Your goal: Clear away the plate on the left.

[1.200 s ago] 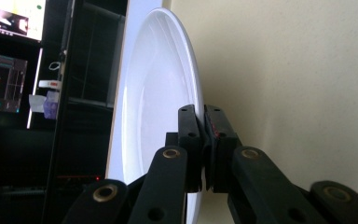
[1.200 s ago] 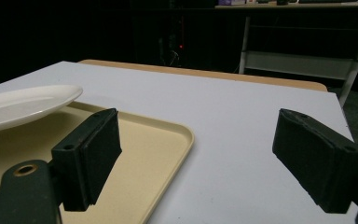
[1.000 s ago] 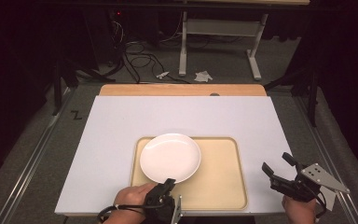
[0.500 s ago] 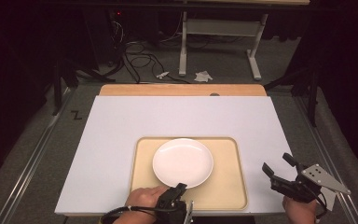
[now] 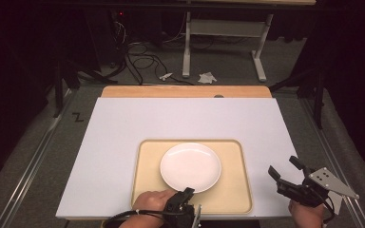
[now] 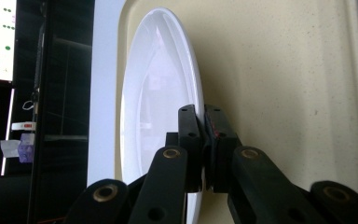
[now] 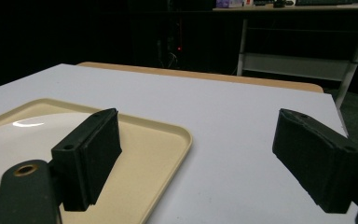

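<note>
A round white plate lies in the middle of a beige tray on the white table top. My left gripper is at the tray's near edge, shut on the plate's near rim. In the left gripper view the two black jaws pinch the plate edge at the gripper's tip, with the tray behind. My right gripper hovers open off the tray's right side near the table's front right corner. Its own view shows the plate on the tray at lower left.
The white table top has a wooden strip along its far edge. Beyond it stand a desk frame, cables and scraps on the floor. Metal rails run along both sides of the table.
My left gripper has slid the plate to the right, from the tray's left part to its middle. The right gripper has stayed still and open.
</note>
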